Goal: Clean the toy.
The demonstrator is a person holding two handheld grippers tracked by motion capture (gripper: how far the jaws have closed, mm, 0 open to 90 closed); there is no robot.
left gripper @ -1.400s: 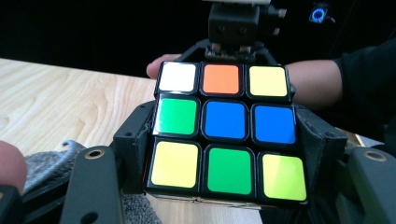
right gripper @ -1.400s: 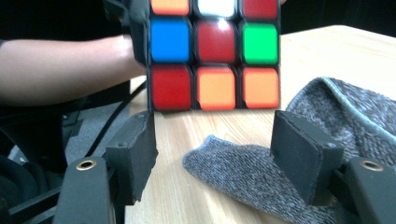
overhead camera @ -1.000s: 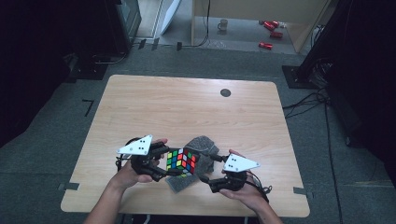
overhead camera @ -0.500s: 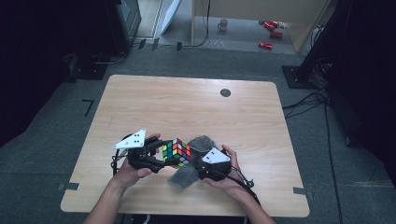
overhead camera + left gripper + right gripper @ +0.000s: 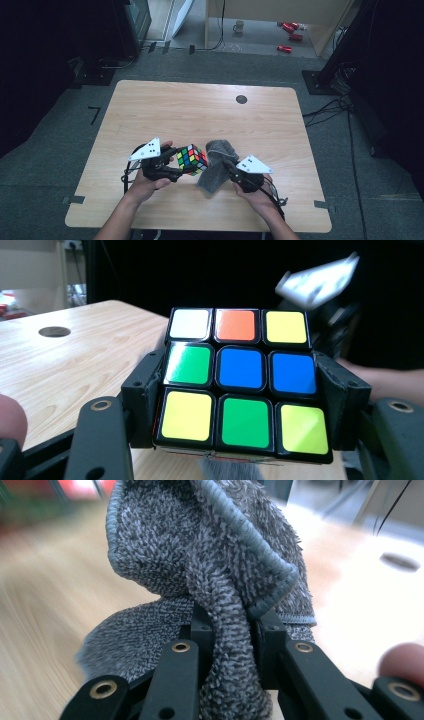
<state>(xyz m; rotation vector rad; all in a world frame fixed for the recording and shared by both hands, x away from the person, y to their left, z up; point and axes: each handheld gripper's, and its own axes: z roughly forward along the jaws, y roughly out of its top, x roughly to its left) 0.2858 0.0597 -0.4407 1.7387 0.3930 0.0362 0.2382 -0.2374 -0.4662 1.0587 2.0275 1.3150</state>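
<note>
Cube gripped, cloth pinched
The left gripper (image 5: pixel 176 167) clamps the cube (image 5: pixel 191 159); the right gripper view shows the right gripper (image 5: pixel 227 625), jaws just closed, pinching the grey cloth (image 5: pixel 210 555).

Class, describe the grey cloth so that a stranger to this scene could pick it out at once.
Start at the wooden table and go to its near edge. There the right hand-held gripper pinches a fluffy grey cloth, just right of the puzzle cube. It is soft, plain and crumpled; the cube is hard and many-coloured.

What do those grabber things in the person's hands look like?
Both are black. The left gripper and right gripper each have two flat black jaws with small metal-ringed holes, a pale three-cornered plate with dark dots on top, and a thin black cable trailing back. Forearms are bare, no sleeves showing.
</note>
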